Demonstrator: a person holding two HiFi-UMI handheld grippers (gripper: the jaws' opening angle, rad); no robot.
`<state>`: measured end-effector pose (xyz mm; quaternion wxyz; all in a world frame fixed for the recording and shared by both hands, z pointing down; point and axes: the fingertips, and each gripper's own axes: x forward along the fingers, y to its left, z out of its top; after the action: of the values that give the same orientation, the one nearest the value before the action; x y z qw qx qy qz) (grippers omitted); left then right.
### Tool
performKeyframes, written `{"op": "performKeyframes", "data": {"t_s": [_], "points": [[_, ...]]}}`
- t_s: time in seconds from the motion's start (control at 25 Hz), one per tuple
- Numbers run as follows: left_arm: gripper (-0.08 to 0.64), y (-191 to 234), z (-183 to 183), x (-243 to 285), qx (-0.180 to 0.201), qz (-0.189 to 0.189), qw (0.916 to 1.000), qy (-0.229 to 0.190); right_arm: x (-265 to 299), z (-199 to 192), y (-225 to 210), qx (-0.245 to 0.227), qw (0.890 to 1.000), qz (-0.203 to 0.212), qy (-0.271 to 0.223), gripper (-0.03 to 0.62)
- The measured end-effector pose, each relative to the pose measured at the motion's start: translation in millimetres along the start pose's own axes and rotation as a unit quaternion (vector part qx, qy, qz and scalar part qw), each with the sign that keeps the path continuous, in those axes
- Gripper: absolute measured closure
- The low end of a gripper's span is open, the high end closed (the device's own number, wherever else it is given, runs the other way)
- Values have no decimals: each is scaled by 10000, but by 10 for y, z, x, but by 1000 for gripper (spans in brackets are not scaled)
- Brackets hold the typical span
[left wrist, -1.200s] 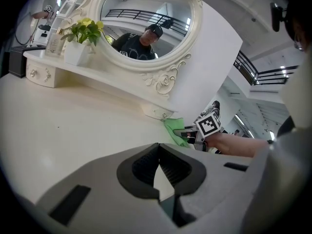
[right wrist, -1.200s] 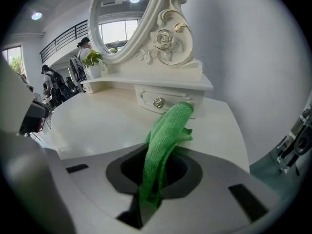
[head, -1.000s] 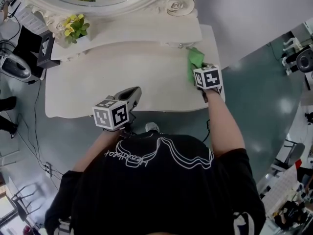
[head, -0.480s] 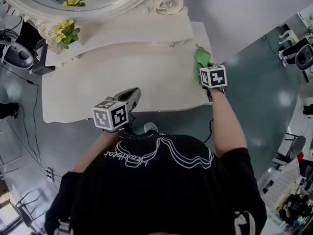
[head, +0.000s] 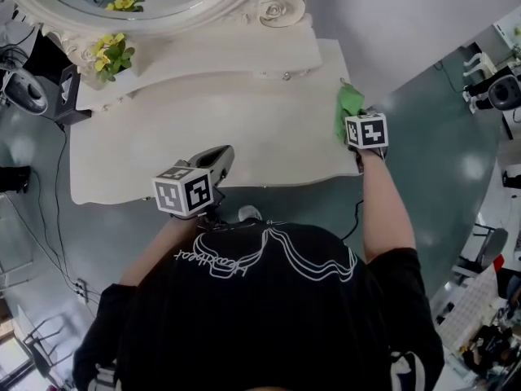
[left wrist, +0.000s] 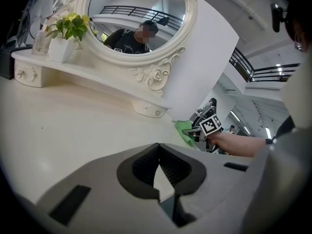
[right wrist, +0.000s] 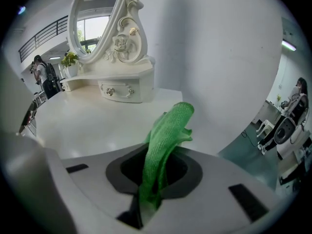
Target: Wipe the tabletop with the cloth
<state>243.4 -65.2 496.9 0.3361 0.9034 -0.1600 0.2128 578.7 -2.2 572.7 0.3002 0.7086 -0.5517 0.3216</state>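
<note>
A green cloth rests on the white dressing tabletop at its far right edge. My right gripper is shut on the green cloth, which sticks up out of its jaws. My left gripper is over the table's front edge, left of centre, its jaws shut with nothing between them. The left gripper view also catches the cloth and the right gripper's marker cube far off to the right.
An ornate oval mirror and a raised shelf with small drawers stand at the table's back. A white pot of yellow flowers sits on the shelf's left. Dark equipment stands on the floor to the left.
My right gripper has dragged the green cloth rightward along the table to its right edge. The left gripper has stayed put.
</note>
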Motion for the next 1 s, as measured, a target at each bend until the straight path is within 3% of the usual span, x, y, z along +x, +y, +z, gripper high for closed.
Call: {"op": "performKeyframes", "data": {"t_s": [0.28,0.44,0.68,1.0], "points": [[557,-7,68,-110,20,50,9999,-101,-20,-4,-56,-98,9995,-149,259,537],[557,92,192,-266,-30,148,9995,-294,-131,93,99,-16,9999,-138,35,537],[557,209,404,-488,20,269,9978,-600,-399,374,930,-335,9958,631,-566,537],[557,436,634,-1151,34,509,9930,-1068,-644,801,2330,-772,9779,1689,-961,537]]}}
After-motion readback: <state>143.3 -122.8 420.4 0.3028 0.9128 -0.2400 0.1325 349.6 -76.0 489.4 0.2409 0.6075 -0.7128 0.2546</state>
